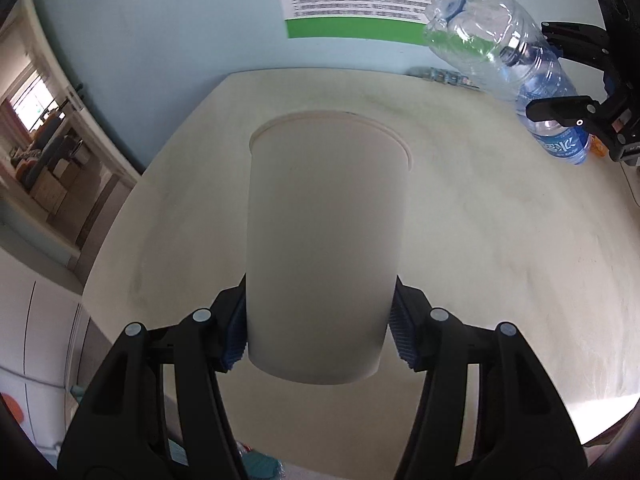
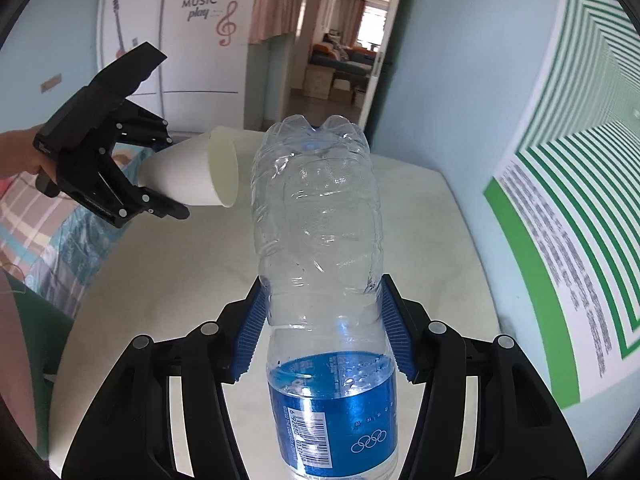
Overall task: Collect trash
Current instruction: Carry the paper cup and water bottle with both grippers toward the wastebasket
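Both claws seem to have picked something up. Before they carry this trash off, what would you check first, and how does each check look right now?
1. Left gripper pinches the paper cup on both sides: ok.
2. Right gripper clamps the plastic bottle: ok.
3. Cup and bottle lifted clear of the table: ok.
4. Cup empty inside: ok, seen from the right wrist view.
5. Bottle cap on: cannot tell.
6. Bin for the trash in view: not ok, none visible.
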Demonstrator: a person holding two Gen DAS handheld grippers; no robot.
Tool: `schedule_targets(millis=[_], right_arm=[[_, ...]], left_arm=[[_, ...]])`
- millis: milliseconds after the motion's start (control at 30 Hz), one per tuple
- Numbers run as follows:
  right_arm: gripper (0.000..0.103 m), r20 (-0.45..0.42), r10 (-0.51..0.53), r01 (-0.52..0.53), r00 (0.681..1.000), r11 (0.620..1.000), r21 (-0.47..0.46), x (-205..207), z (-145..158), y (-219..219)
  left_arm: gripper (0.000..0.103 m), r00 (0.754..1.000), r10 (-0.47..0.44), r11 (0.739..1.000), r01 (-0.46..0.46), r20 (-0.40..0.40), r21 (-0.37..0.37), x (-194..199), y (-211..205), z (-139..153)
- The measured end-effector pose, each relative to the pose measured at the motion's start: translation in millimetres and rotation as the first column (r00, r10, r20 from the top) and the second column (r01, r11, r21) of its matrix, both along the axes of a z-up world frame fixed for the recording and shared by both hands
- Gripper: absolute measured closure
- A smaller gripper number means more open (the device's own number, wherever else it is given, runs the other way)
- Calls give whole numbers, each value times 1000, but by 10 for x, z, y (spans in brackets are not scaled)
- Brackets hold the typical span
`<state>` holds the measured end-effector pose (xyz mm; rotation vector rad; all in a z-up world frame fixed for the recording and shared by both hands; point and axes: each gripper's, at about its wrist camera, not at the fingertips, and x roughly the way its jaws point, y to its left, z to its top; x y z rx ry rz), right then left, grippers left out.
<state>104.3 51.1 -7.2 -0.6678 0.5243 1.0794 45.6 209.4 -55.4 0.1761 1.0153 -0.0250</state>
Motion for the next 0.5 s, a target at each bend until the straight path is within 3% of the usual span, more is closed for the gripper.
schedule_targets(millis=[133, 233, 500], right_arm=[[47, -31, 125, -126, 992, 992, -4, -123, -91, 780], [47, -65, 229, -230, 971, 973, 1, -400, -173, 1395], [47, -170, 472, -476, 865, 879, 18, -1255, -504, 3084]], left_arm=[[47, 992, 124, 992, -124, -4, -14, -473, 618, -11], [47, 973, 230, 973, -231, -26, -23, -923, 1146, -92], [47, 879, 460, 884, -467, -125, -31, -2093, 2334, -470]])
